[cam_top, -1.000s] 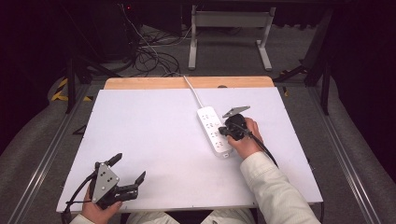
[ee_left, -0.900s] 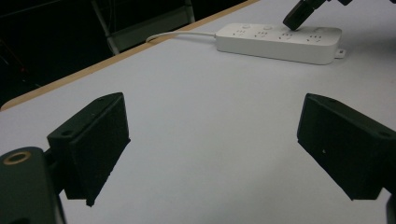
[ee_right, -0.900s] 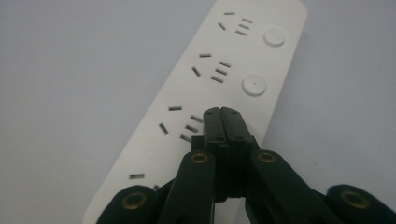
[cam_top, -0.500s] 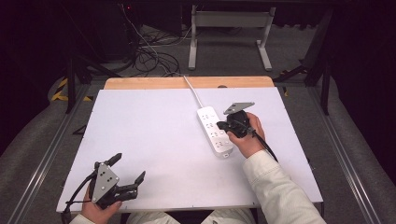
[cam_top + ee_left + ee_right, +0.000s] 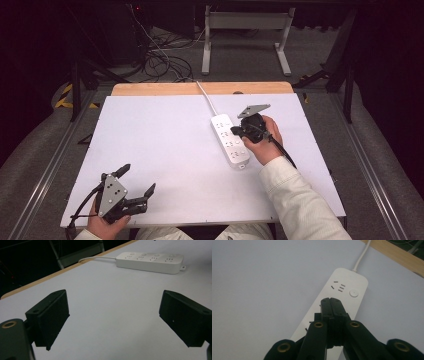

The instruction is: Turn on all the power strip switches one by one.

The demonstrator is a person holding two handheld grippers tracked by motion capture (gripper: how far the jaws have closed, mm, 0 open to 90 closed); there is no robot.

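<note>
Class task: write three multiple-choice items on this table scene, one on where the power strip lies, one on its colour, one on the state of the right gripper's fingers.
1. Where does the power strip lie?
A. on the table's right half
B. at the near left corner
C. on the floor

2. What colour is the strip?
A. black
B. white
C. red

3. How do the right gripper's fingers stand?
A. wide open
B. shut on a cup
C. shut, nothing between them

Key: 1 A, the high view shows it right of centre; 2 B, its casing is white; 3 C, the fingers meet above the strip.
</note>
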